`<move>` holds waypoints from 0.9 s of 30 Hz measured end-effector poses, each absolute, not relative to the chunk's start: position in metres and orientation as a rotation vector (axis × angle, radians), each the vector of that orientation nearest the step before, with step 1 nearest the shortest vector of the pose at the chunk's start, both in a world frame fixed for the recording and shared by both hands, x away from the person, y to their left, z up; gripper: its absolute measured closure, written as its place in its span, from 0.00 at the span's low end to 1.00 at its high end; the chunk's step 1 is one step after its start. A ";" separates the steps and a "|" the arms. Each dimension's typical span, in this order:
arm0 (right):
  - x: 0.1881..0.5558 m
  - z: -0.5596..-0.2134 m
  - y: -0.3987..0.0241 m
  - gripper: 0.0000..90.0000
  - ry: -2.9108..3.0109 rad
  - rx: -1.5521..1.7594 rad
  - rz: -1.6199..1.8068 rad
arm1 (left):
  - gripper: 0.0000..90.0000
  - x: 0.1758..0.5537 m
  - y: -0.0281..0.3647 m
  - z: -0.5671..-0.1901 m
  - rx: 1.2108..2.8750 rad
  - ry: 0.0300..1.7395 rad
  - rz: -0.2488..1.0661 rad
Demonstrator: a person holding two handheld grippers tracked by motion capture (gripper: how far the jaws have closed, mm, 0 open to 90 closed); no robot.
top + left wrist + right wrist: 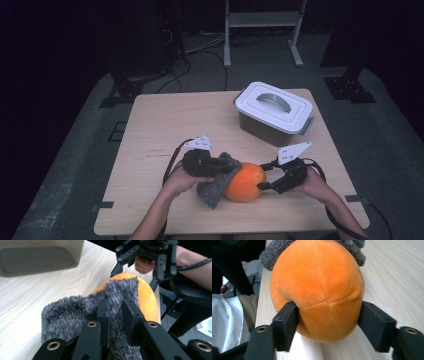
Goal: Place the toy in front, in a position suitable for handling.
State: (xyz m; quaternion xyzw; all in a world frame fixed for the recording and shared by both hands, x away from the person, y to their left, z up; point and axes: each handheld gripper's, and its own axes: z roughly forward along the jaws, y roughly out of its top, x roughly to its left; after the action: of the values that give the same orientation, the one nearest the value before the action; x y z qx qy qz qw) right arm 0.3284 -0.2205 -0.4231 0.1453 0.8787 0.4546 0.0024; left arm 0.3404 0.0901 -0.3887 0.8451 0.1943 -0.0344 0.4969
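Note:
An orange plush ball (245,181) lies on the wooden table (165,125) near its front edge. A grey fuzzy cloth (215,187) drapes over the ball's left side. My left gripper (227,167) is shut on that cloth (67,312), its jaws (116,307) pinching a fold just above the ball (147,300). From the right, my right gripper (262,182) straddles the ball's other end. In the right gripper view its pads (328,320) press on both sides of the ball (317,285), the left one denting it. The grey cloth (269,252) peeks over behind.
A grey box with a white handled lid (272,112) stands at the back right of the table, and in the left gripper view it (40,255) is close ahead. Beyond the table a white metal frame (262,20) stands on the floor.

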 end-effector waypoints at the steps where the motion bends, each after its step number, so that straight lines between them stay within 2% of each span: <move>1: 0.326 -0.421 -0.222 0.32 2.748 0.466 1.417 | 0.85 0.341 0.088 -0.388 2.043 0.482 -0.080; 7: 0.316 -0.405 -0.222 0.29 2.705 0.459 1.389 | 0.85 0.341 0.078 -0.387 2.044 0.468 -0.087; 16: 0.315 -0.398 -0.188 0.21 2.712 0.392 1.332 | 0.84 0.340 0.071 -0.386 2.065 0.454 -0.080; 21: 0.318 -0.405 -0.193 0.35 2.709 0.372 1.361 | 0.84 0.341 0.076 -0.387 2.060 0.455 -0.076; 27: 0.316 -0.413 -0.213 0.37 2.724 0.392 1.369 | 0.84 0.340 0.072 -0.390 2.068 0.443 -0.084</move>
State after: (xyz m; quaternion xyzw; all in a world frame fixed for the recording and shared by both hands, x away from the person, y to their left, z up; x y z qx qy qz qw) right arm 0.3163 -0.2135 -0.4135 0.1274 0.8856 0.4453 0.0339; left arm 0.3397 0.0725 -0.3905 0.8515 0.1822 -0.0347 0.4904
